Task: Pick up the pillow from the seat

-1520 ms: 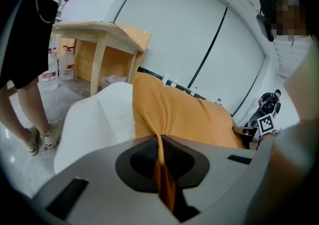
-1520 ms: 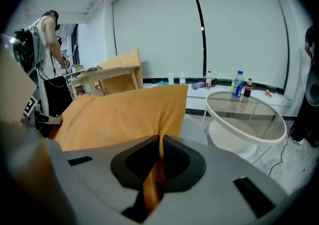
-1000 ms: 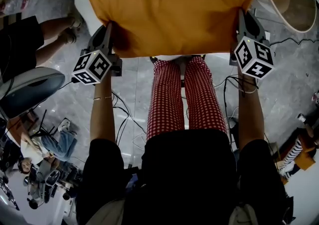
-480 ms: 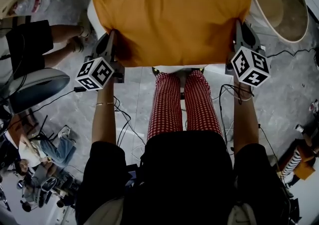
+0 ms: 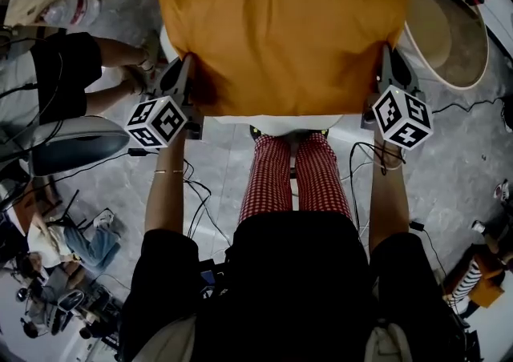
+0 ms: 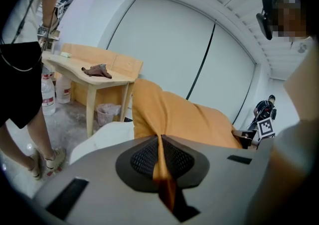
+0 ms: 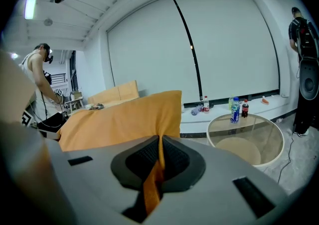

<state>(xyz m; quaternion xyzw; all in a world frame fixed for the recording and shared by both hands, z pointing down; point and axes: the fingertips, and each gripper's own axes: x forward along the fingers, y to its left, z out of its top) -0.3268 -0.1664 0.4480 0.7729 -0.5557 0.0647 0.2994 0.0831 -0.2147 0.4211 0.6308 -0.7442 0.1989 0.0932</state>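
An orange pillow point(image 5: 280, 32) hangs stretched between my two grippers above a white seat point(image 5: 272, 124), whose edge shows just under it. My left gripper point(image 5: 190, 76) is shut on the pillow's near-left corner, with orange fabric point(image 6: 160, 167) pinched between its dark pads. My right gripper point(image 5: 383, 68) is shut on the near-right corner, with fabric point(image 7: 154, 174) caught between its pads too. The pillow point(image 6: 184, 119) spreads away from the left jaws, and in the right gripper view the pillow point(image 7: 119, 119) fills the middle ground.
A round glass table point(image 5: 449, 28) stands at the right, with bottles point(image 7: 238, 109) on it. At the left are a wooden table point(image 6: 94, 77), a person's legs point(image 5: 104, 72) and a grey chair point(image 5: 68, 148). Cables point(image 5: 196, 184) trail over the floor by my legs.
Both grippers have come toward me with the pillow, so its far edge now shows in the head view. More of the white seat shows under it.
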